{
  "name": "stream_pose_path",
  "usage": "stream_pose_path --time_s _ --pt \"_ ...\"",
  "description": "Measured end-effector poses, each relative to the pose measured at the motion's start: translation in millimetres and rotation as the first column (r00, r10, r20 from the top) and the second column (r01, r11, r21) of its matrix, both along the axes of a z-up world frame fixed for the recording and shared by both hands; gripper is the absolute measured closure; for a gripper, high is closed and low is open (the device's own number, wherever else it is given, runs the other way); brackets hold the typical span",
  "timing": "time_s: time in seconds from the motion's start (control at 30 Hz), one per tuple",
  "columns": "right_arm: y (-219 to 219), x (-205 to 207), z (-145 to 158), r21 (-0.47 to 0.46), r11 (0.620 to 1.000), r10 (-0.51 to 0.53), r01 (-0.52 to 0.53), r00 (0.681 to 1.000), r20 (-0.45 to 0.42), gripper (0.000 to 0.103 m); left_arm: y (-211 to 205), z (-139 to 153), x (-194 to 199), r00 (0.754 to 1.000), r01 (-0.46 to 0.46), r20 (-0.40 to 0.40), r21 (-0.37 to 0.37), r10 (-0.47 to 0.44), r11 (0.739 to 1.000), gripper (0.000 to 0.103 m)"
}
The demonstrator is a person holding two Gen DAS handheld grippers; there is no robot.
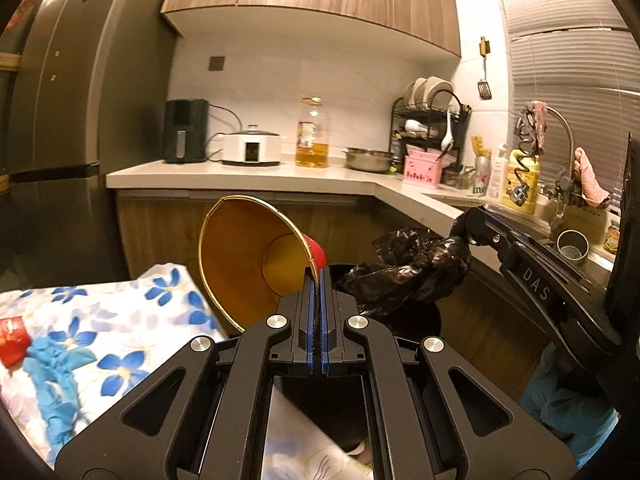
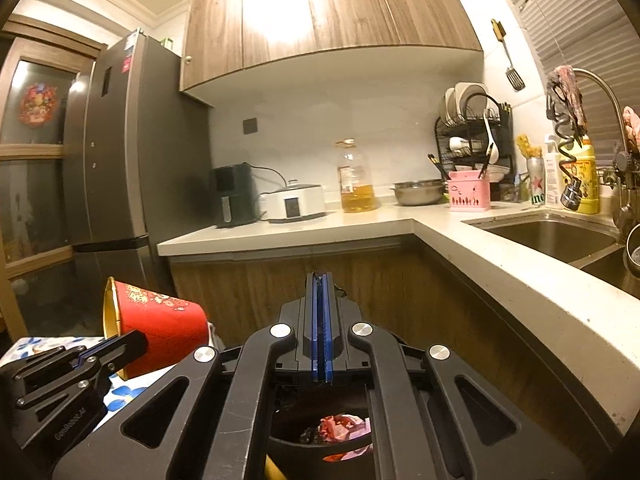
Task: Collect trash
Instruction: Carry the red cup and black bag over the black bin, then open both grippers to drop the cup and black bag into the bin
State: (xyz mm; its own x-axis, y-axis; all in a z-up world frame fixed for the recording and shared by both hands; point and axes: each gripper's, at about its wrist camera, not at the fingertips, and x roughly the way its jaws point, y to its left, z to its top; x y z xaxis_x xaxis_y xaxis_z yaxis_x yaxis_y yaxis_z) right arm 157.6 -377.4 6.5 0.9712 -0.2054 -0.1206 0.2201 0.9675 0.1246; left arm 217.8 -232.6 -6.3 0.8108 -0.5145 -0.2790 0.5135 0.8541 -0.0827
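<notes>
My left gripper point(image 1: 320, 276) is shut on the rim of a red paper bucket point(image 1: 256, 256) with a gold inside, held tilted on its side; it also shows in the right wrist view point(image 2: 160, 320). My right gripper point(image 1: 476, 228) is shut on the edge of a black trash bag point(image 1: 404, 272), holding it up above a black bin point(image 2: 320, 440). In the right wrist view my right gripper point(image 2: 321, 280) has its blue pads pressed together. Red and pink crumpled wrappers point(image 2: 344, 428) lie inside the bin below.
A table with a blue-flower cloth point(image 1: 120, 320) at left holds a blue glove point(image 1: 56, 372) and a red scrap point(image 1: 12, 340). A white countertop point(image 2: 480, 256) with sink point(image 2: 552, 236), oil bottle point(image 2: 356, 180), cookers and dish rack lies ahead. A fridge point(image 2: 116, 152) stands at left.
</notes>
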Motion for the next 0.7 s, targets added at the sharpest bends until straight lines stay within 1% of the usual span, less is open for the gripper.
stream_pose_path --time_s 0.3,0.5,0.7 --pt "-16 11 -7 0.010 1.000 -0.021 0.021 1.000 -0.016 0.100 -31 -12 22 0.999 0.043 -0.028 0.020 -0.042 0.999 0.101" --pt "-24 17 -12 0.027 0.999 -0.024 0.025 0.999 -0.028 0.100 -45 -19 33 0.998 0.050 -0.044 0.042 -0.048 0.998 0.101" --pt "-28 24 -15 0.038 0.999 -0.016 0.018 0.999 -0.042 0.100 -49 -24 39 0.997 0.052 -0.056 0.047 -0.049 0.998 0.101"
